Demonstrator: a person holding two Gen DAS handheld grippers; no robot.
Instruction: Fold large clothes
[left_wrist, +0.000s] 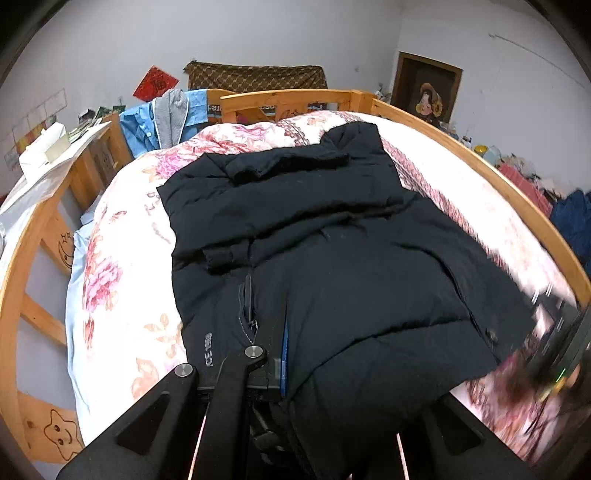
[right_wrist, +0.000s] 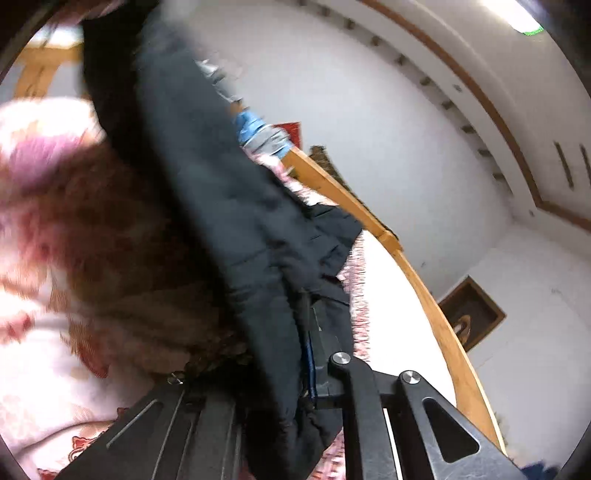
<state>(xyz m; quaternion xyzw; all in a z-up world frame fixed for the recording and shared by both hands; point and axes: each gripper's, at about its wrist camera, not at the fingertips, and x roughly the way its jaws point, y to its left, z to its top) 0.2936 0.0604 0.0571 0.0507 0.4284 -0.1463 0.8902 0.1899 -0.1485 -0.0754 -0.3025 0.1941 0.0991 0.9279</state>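
Note:
A large black padded jacket (left_wrist: 332, 236) lies spread on a floral quilt (left_wrist: 122, 266) on a wooden bed. Its sleeves are folded across the body and the collar points to the far end. My left gripper (left_wrist: 291, 354) is shut on the jacket's near hem, with cloth bunched over the fingers. In the right wrist view my right gripper (right_wrist: 291, 354) is shut on another part of the black jacket (right_wrist: 207, 177), lifted off the quilt (right_wrist: 44, 236). That view is tilted and blurred. The right gripper also shows as a blur at the right edge of the left wrist view (left_wrist: 554, 339).
A wooden bed rail (left_wrist: 495, 184) runs round the bed. A blue shirt and grey garment (left_wrist: 162, 118) hang over the headboard. A side table (left_wrist: 55, 155) with boxes stands far left. Clutter and blue cloth (left_wrist: 572, 218) lie beyond the right rail.

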